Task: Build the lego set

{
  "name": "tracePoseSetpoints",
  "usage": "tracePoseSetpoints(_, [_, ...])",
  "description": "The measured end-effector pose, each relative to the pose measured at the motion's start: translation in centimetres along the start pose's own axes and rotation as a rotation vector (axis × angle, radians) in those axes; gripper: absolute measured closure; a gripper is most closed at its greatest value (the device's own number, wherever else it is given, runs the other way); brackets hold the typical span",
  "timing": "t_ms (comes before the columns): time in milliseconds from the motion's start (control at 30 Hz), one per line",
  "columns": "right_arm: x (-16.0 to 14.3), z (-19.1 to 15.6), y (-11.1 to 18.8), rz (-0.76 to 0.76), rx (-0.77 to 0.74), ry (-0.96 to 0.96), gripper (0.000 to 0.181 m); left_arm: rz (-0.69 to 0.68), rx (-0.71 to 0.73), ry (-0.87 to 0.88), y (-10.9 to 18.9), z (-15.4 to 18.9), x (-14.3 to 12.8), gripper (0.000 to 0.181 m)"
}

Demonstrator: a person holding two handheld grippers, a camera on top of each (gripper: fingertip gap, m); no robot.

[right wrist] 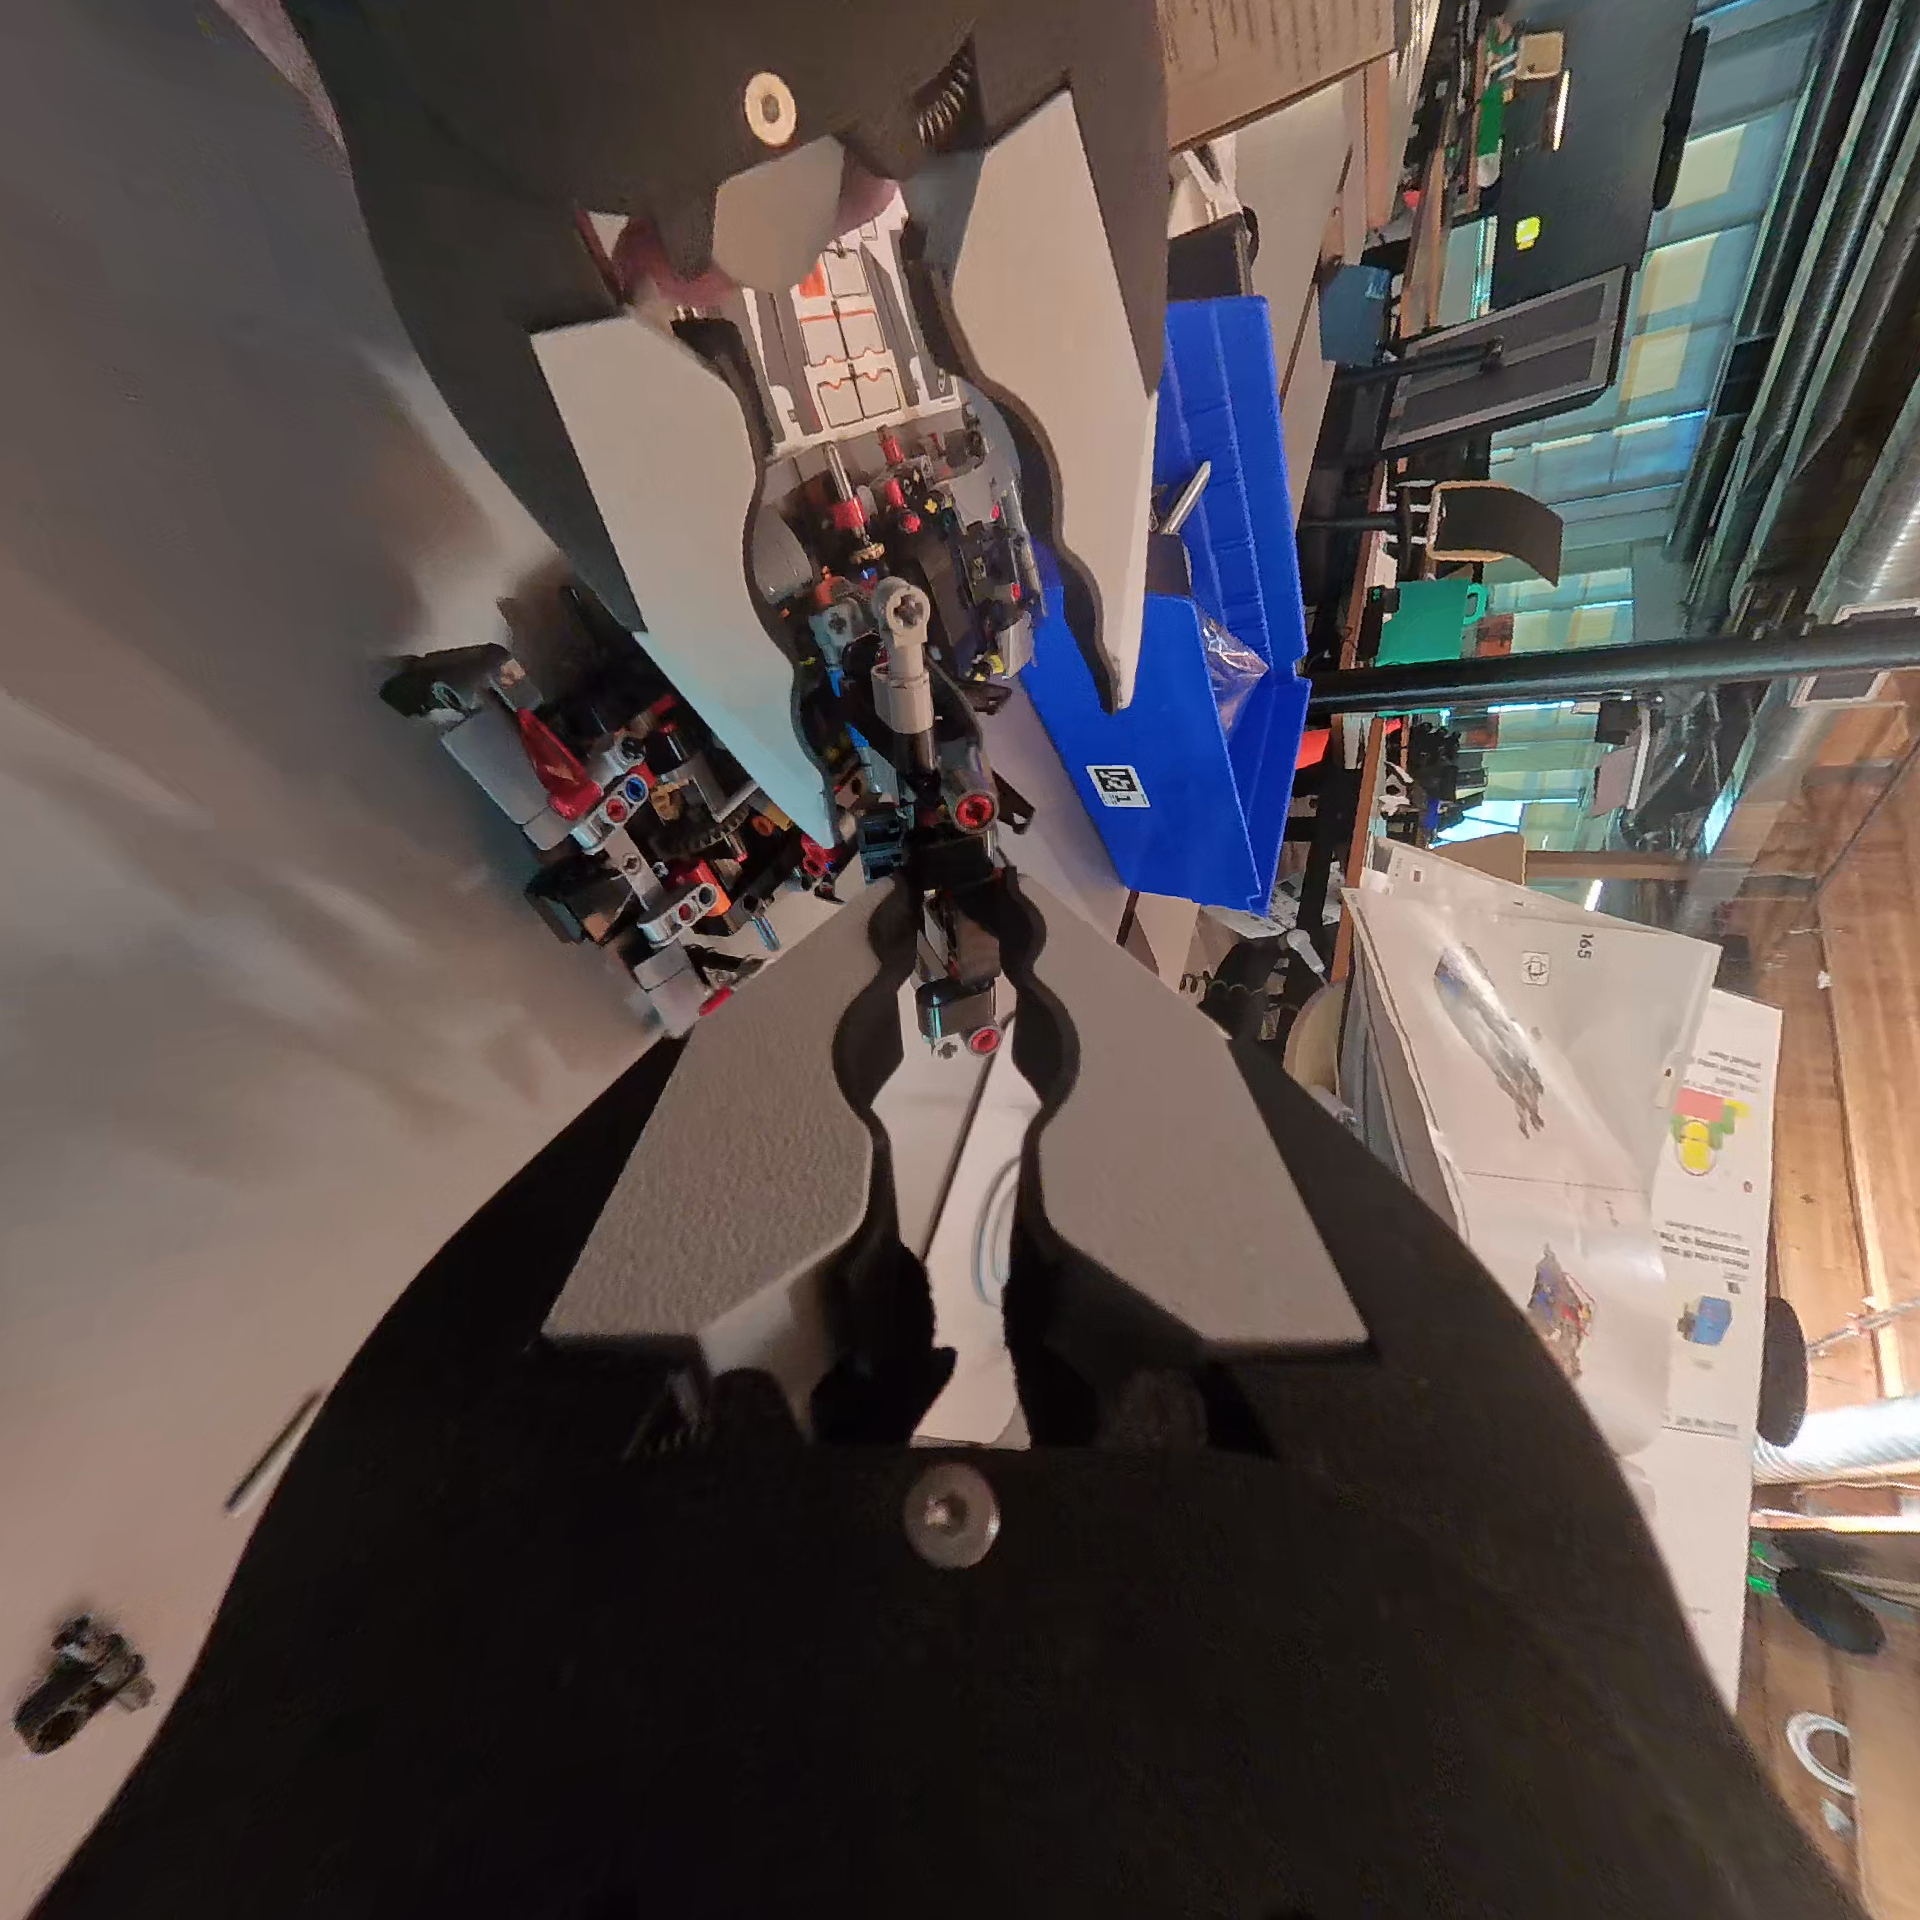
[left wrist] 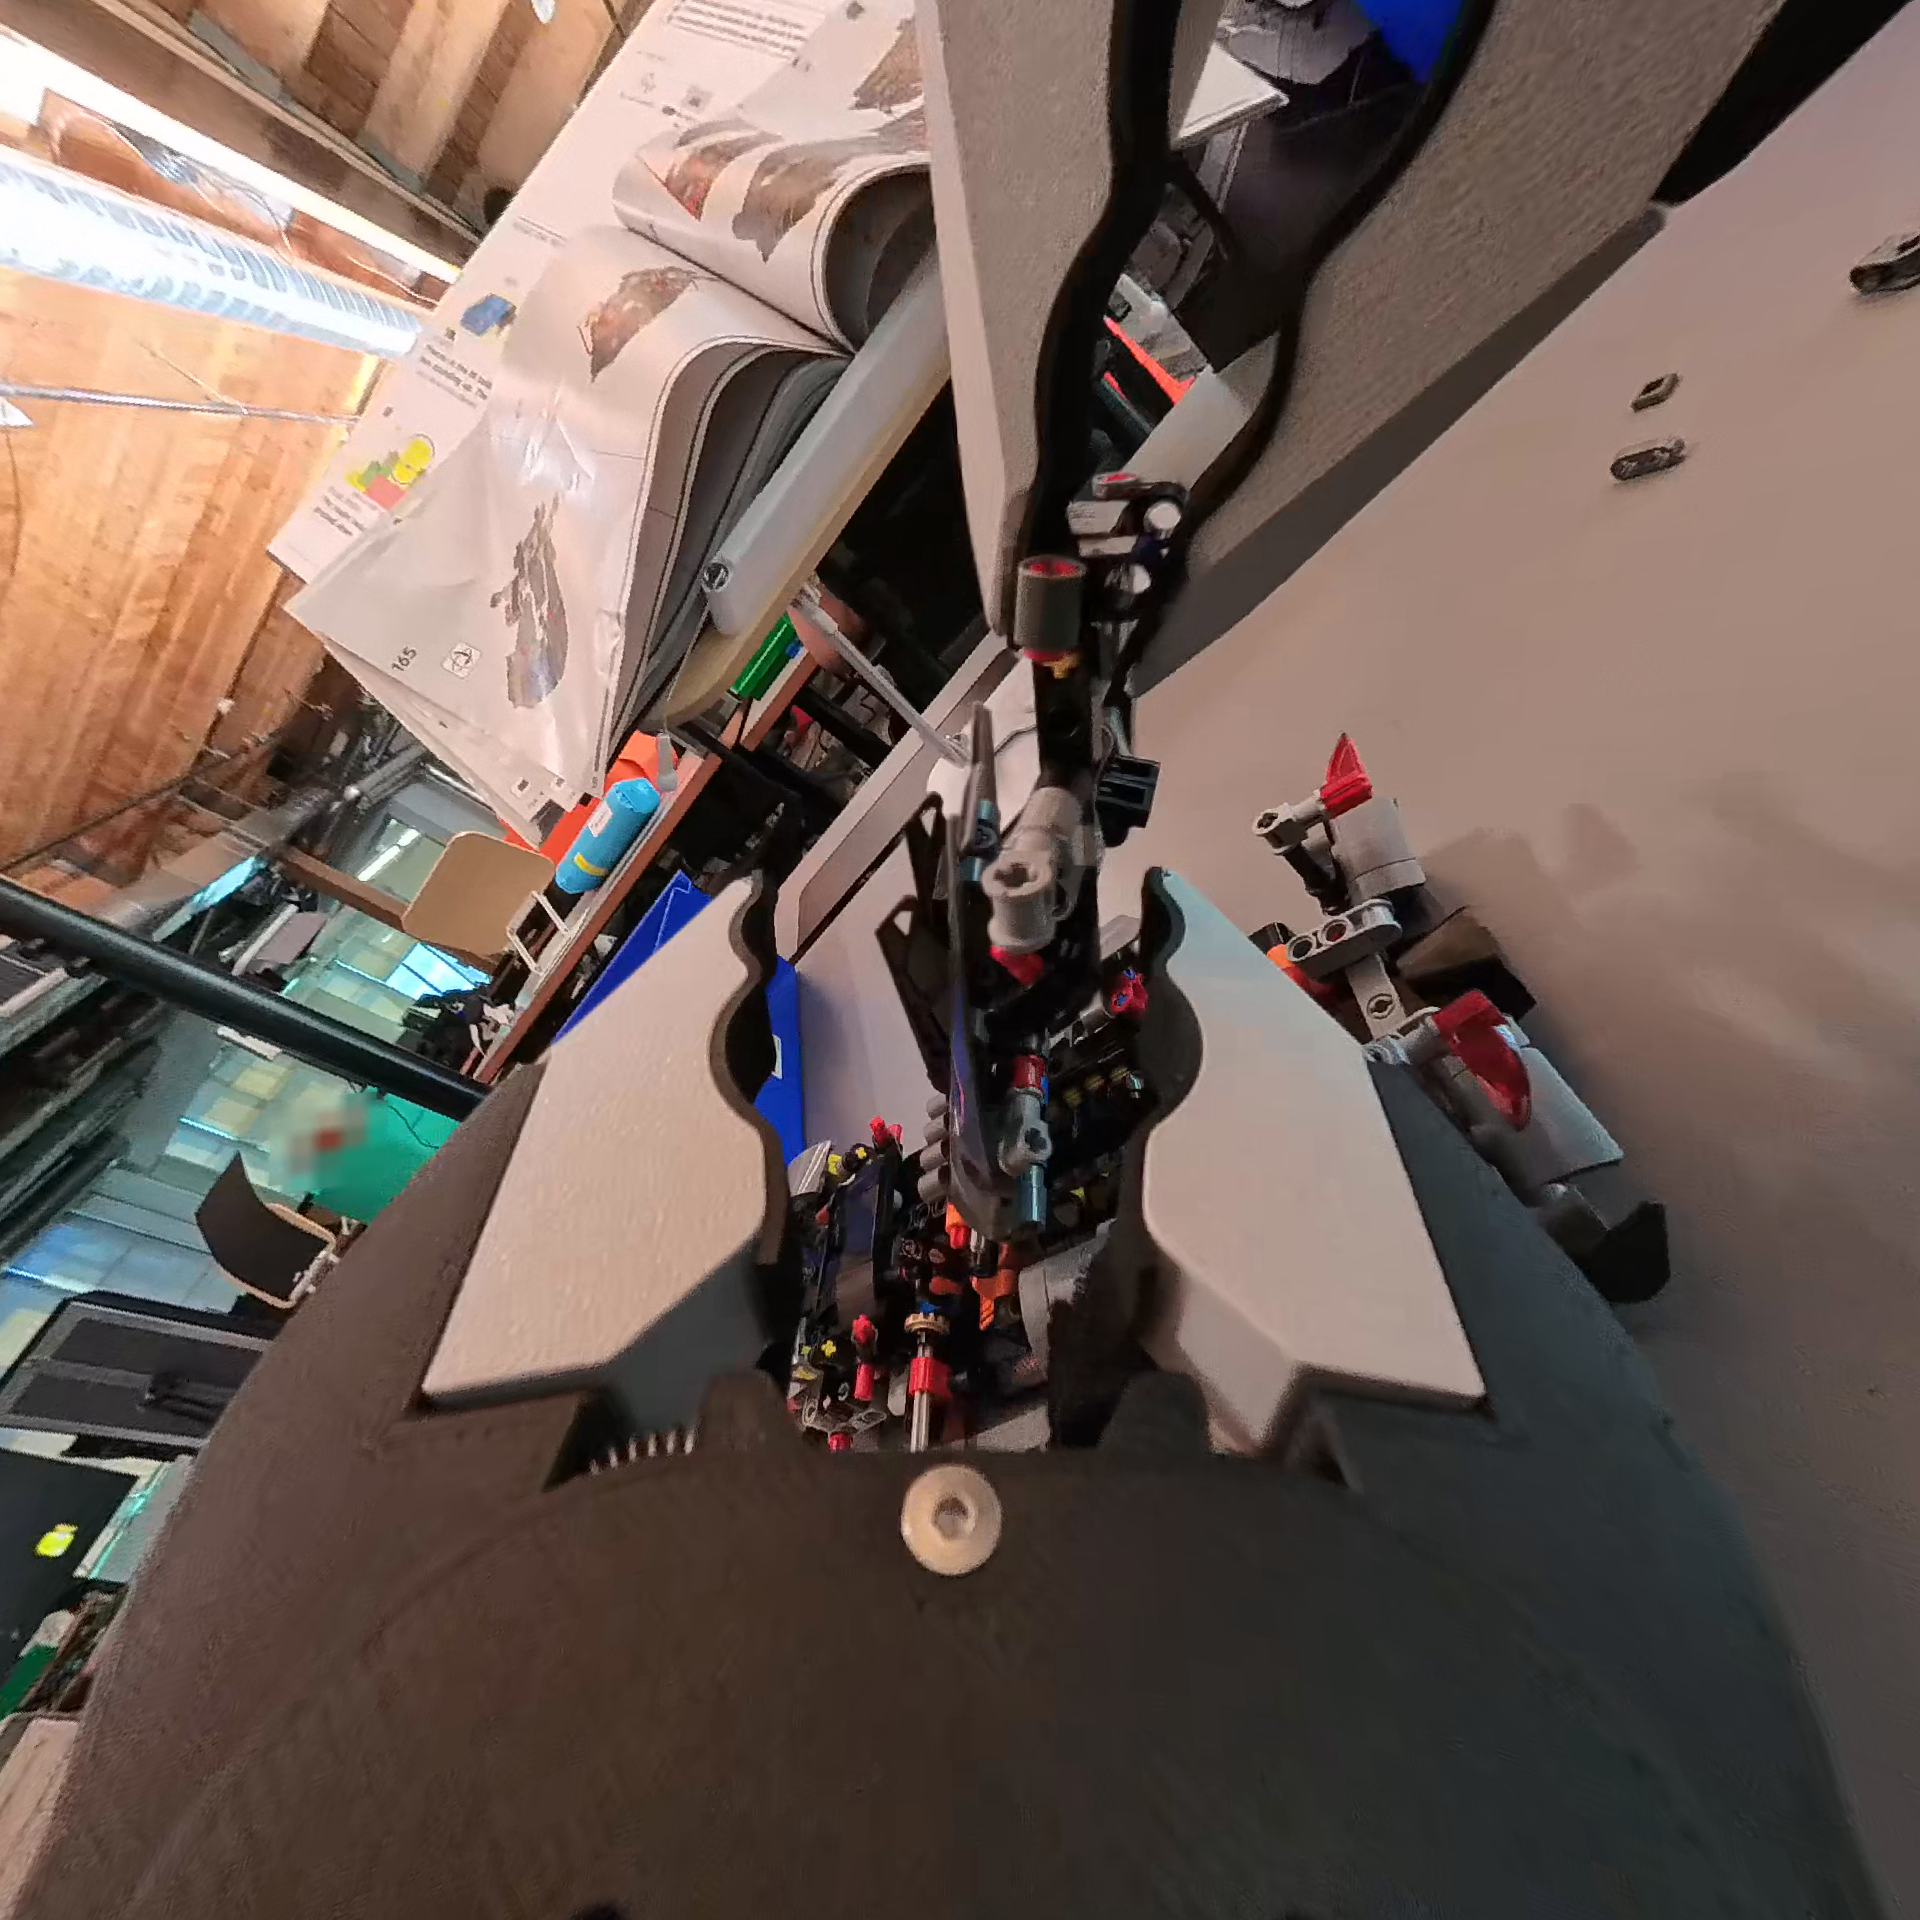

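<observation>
Blue bin (right wrist: 1195, 644) beside lego model (left wrist: 997, 1143); manual (left wrist: 582, 468) (open) behind.

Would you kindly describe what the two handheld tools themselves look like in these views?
Both look alike. The left tool has a dark, rough-textured body with one round silver screw at its centre, and two broad light-grey fingers whose inner edges are wavy and lined in black. A small coil spring shows beside one finger base. The right tool matches: black body, central screw, grey scalloped fingers. No cables or sleeves are visible.
</observation>
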State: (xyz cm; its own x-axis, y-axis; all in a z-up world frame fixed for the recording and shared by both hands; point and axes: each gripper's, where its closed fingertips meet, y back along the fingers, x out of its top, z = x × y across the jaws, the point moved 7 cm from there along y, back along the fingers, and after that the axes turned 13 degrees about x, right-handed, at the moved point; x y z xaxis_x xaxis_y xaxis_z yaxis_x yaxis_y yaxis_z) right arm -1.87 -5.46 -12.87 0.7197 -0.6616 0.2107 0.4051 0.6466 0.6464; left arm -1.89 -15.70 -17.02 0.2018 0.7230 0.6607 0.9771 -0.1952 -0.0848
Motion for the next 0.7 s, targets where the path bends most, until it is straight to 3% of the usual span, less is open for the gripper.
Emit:
tracePoseSetpoints(167, [0.5, 0.1, -0.7, -0.001, -0.018, 0.035, 0.169, -0.032, -0.005, 0.024, -0.3, -0.3, -0.3, 0.117])
tracePoseSetpoints(333, [0.8, 0.1, -1.0, 0.002, -0.049, 0.058, 0.169, -0.013, -0.018, 0.033, -0.3, -0.4, -0.2, 0.139])
tracePoseSetpoints(500, [0.5, 0.2, -1.2, -0.011, -0.037, 0.069, 0.168, -0.047, -0.03, 0.057, -0.8, -0.5, -0.4, 0.128])
tracePoseSetpoints(700, [0.0, 0.7, -1.2, -0.011, -0.048, 0.073, 0.169, -0.055, -0.048, 0.057, -1.0, -0.2, -0.5, 0.132])
